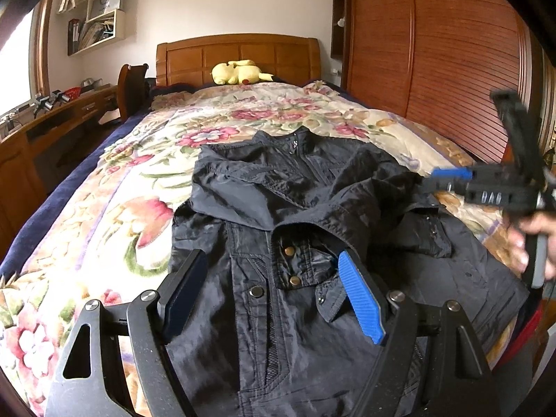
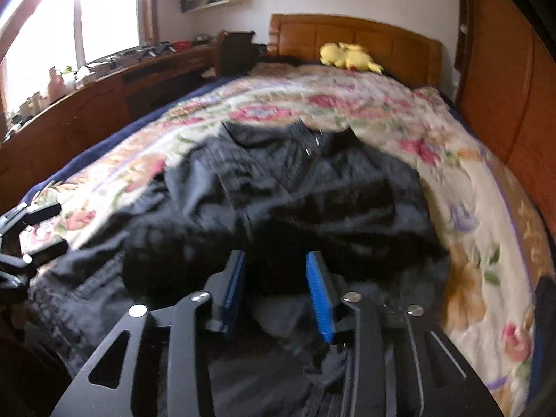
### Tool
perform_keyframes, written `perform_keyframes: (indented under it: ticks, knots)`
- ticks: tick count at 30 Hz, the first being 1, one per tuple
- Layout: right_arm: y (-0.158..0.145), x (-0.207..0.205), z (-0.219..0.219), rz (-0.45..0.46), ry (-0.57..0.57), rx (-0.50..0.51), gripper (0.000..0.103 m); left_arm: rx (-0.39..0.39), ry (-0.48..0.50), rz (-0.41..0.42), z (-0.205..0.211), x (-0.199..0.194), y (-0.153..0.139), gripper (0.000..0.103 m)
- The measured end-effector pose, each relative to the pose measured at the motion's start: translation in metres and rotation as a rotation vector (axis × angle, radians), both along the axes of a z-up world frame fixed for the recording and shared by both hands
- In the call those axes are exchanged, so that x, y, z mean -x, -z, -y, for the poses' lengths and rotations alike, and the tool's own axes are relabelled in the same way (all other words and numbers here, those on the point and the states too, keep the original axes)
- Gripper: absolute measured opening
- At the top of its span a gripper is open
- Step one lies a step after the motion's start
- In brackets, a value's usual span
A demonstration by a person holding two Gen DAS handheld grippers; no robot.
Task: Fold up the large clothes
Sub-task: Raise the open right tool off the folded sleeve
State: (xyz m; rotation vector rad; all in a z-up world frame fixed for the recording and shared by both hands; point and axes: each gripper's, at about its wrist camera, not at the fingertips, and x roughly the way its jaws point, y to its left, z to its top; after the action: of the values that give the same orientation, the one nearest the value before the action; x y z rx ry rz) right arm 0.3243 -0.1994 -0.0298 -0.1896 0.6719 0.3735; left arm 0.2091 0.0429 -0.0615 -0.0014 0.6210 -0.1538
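A black jacket (image 1: 312, 208) lies front up on the floral bedspread (image 1: 104, 226), collar toward the headboard, with its sleeves folded loosely across the chest. My left gripper (image 1: 271, 257) hovers over its lower front, open wide, with nothing pinched. My right gripper (image 2: 276, 255) is over the jacket (image 2: 278, 191) near its right side. Its blue pads (image 2: 318, 285) stand apart with dark cloth showing below the gap, and this view is blurred. In the left wrist view the right gripper (image 1: 441, 179) shows at the jacket's right shoulder, held by a hand (image 1: 535, 243). The left gripper (image 2: 52, 229) shows at the right wrist view's left edge.
A yellow plush toy (image 1: 238, 71) rests by the wooden headboard (image 1: 236, 52). A tall wooden wardrobe (image 1: 434, 52) runs along the bed's right side. A wooden desk (image 1: 52, 121) with small items and wall shelves (image 1: 93, 17) stand at the left, beside a bright window (image 2: 52, 17).
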Motion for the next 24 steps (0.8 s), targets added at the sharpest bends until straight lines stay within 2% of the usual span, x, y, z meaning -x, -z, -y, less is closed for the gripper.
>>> perform_keyframes:
  ticks: [4,9,13,20,22,24]
  knots:
    - [0.030,-0.003,0.007,-0.038,0.052,0.017,0.044,0.001,0.007,-0.012,0.009,-0.006,0.004,0.079]
    - [0.053,0.002,0.014,-0.067,0.094,0.015,0.044,0.005,0.018,-0.032,0.023,-0.015,0.010,0.079]
    - [0.060,0.014,0.021,-0.064,0.100,-0.030,0.044,0.005,0.022,-0.052,0.035,-0.025,0.016,0.079]
    - [0.059,0.033,0.032,-0.033,0.078,-0.008,0.044,-0.018,0.027,-0.051,0.054,-0.038,0.021,0.078]
    - [0.062,0.037,0.037,-0.035,0.075,-0.009,0.044,0.007,0.033,-0.061,0.055,-0.042,0.022,0.078]
    - [0.068,0.039,0.043,-0.046,0.078,-0.010,0.044,0.037,0.041,-0.063,0.055,-0.046,0.021,0.070]
